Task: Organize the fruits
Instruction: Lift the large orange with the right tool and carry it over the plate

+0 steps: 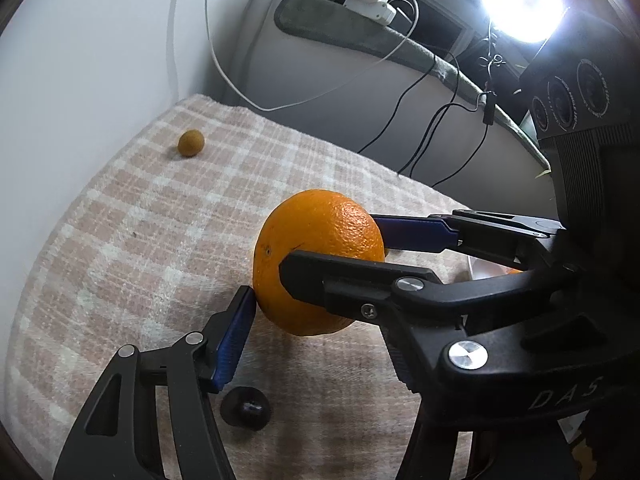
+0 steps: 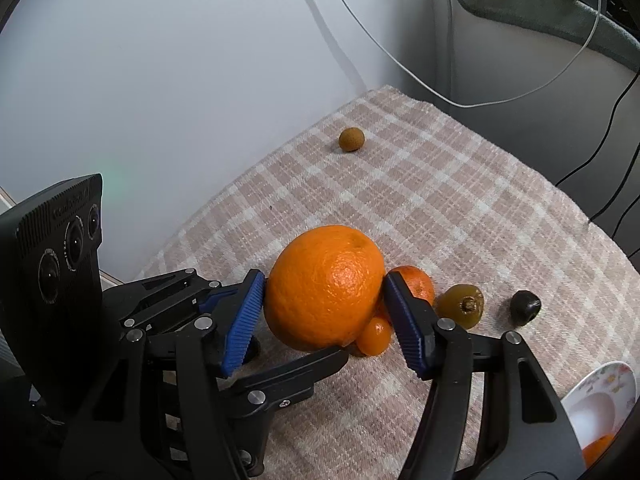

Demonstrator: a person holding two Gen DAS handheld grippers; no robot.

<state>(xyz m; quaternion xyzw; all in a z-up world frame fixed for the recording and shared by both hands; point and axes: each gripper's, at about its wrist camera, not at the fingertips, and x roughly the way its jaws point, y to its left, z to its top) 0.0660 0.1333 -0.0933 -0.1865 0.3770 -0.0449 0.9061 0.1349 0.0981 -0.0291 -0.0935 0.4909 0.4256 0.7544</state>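
Right tool [image 2: 325,318]: jaws spread wide, both blue pads [image 2: 243,320] pressed against opposite sides of the orange [image 2: 324,280], which it holds over the middle of the checked cloth [image 2: 460,208] covering the surface.

Left tool [image 1: 320,320]: comes in from the left. One pad [image 1: 234,340] touches the orange's lower left side. The other finger is hidden behind the right tool in the left wrist view. In the right wrist view it passes under the fruit. Whether this tool grips the orange cannot be told.

Just behind and to the right of the orange lie a mandarin [image 2: 416,284] and a kumquat [image 2: 376,336]. Further right are a green-brown fruit [image 2: 460,304] and a dark fruit [image 2: 525,307]. A small brown fruit [image 2: 351,139] lies well apart, near the cloth's far left edge. A plate [image 2: 600,400] sits at the near right corner.
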